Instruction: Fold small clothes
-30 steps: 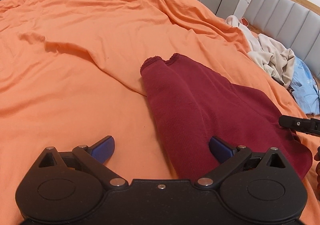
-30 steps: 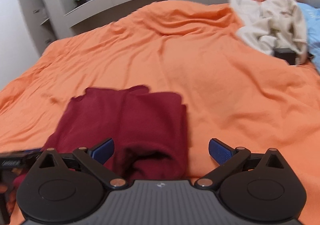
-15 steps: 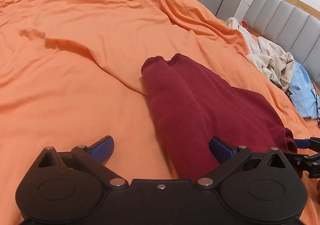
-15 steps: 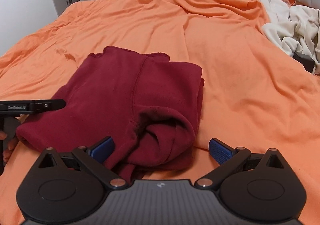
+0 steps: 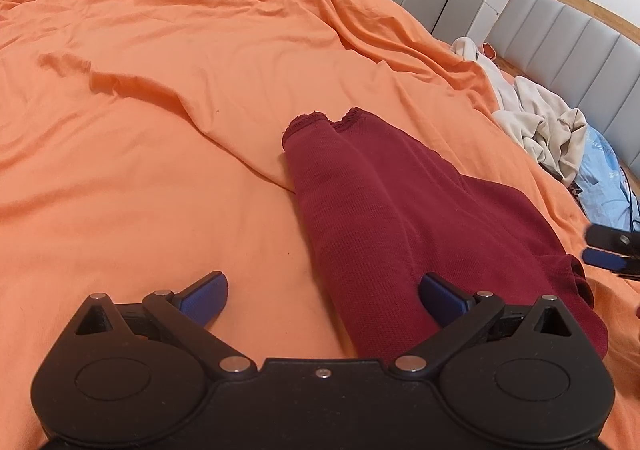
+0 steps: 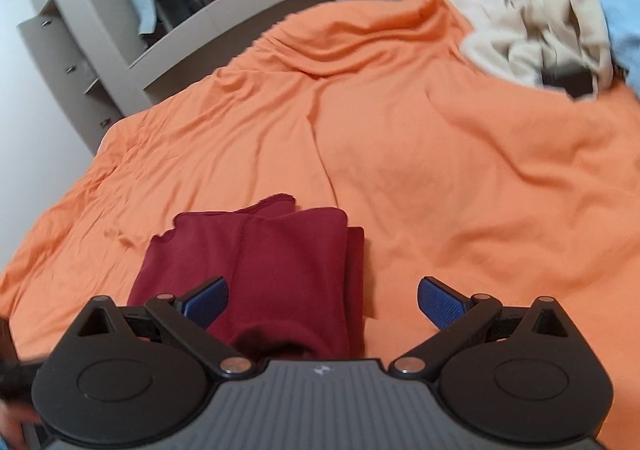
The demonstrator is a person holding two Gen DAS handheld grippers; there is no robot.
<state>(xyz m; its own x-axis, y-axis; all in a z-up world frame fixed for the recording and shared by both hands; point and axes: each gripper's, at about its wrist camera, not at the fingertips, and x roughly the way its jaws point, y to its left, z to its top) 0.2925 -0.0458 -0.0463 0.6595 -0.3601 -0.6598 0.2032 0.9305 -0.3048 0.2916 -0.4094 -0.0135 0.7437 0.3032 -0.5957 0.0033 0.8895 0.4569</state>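
Left wrist view: your left gripper (image 5: 322, 300) is hovering low over the orange bedsheet (image 5: 168, 137), fingers spread wide, gripping nothing. The folded maroon garment (image 5: 384, 217) is lying centre-right of the frame, running from mid-frame down under the right blue pad (image 5: 440, 300); the left pad is sitting over bare sheet. Your right gripper (image 5: 610, 252) is peeking in at the right edge, just beside the garment's right side; its opening can't be told from here. A cream clothes heap (image 5: 548, 121) and a light blue item (image 5: 604, 177) are lying at upper right by the headboard (image 5: 580, 33).

Right wrist view: your right gripper (image 6: 322, 300) is also splayed apart and empty. The maroon garment (image 6: 272, 270) is sitting lower centre-left, between and under the fingers, folded into a compact block. The cream heap (image 6: 532, 21) is blurring at upper right.
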